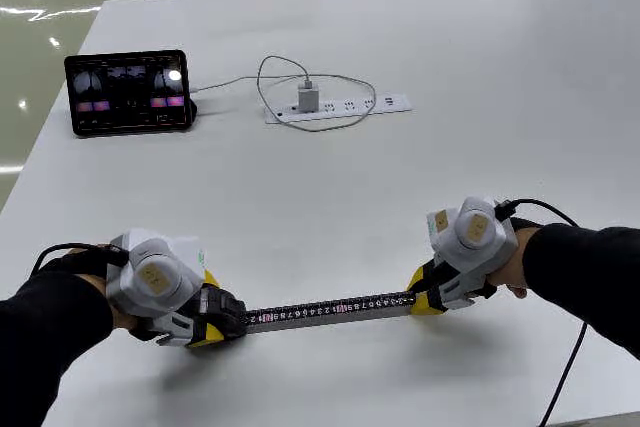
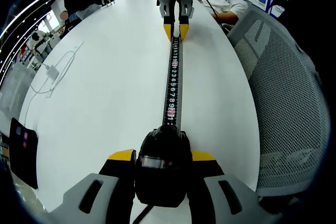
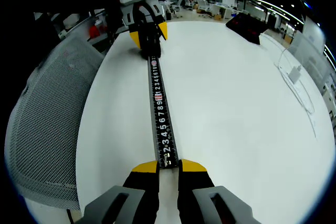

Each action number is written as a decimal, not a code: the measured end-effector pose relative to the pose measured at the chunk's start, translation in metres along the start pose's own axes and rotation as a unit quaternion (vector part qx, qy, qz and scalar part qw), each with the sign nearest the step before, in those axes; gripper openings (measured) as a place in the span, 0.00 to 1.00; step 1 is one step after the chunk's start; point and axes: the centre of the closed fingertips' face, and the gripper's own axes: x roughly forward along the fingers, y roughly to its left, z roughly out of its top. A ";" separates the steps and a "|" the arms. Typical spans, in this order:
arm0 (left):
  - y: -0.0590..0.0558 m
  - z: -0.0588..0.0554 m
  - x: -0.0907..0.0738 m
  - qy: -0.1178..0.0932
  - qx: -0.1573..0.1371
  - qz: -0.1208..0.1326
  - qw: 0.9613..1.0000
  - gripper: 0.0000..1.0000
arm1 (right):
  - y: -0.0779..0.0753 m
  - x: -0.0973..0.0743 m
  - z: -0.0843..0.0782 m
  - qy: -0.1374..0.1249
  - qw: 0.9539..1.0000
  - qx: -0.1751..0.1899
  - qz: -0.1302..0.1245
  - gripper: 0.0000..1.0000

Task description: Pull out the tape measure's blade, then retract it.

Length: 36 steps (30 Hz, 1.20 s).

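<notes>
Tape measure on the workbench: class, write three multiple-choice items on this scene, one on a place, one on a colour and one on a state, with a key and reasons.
1. Where does the tablet stand on the table?
A) between the grippers B) at the far left C) at the near right edge
2. What colour are the gripper fingertips?
A) yellow B) red C) green
3. How is the blade?
A) fully retracted B) lying loose C) pulled out between both grippers

Key: 1 B, it stands left of the power strip. 2 A, yellow tips show in both gripper views. 3 C, the left gripper holds the case and the right gripper pinches the blade's end.
</notes>
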 end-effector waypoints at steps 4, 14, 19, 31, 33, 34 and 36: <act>0.000 0.000 0.000 0.000 -0.001 0.000 1.000 0.33 | 0.000 -0.001 -0.002 0.001 1.000 0.000 -0.002 0.09; 0.000 0.000 0.000 0.000 0.000 0.001 1.000 0.33 | -0.001 -0.003 -0.005 0.005 1.000 -0.002 -0.002 0.09; 0.000 0.000 0.000 0.000 0.000 0.001 1.000 0.33 | -0.001 -0.003 -0.004 0.004 1.000 -0.001 0.000 0.09; -0.001 0.000 0.000 0.001 0.001 0.002 1.000 0.33 | -0.001 -0.005 -0.008 0.008 1.000 -0.001 0.000 0.09; -0.001 0.000 0.000 0.001 0.001 0.002 1.000 0.33 | -0.001 -0.006 -0.009 0.008 1.000 -0.001 0.000 0.09; -0.001 0.000 0.000 0.001 0.001 0.002 1.000 0.33 | -0.001 -0.006 -0.009 0.009 1.000 -0.001 0.001 0.09; -0.001 0.000 0.000 0.001 0.000 0.002 1.000 0.33 | -0.001 -0.006 -0.010 0.009 1.000 0.001 0.000 0.09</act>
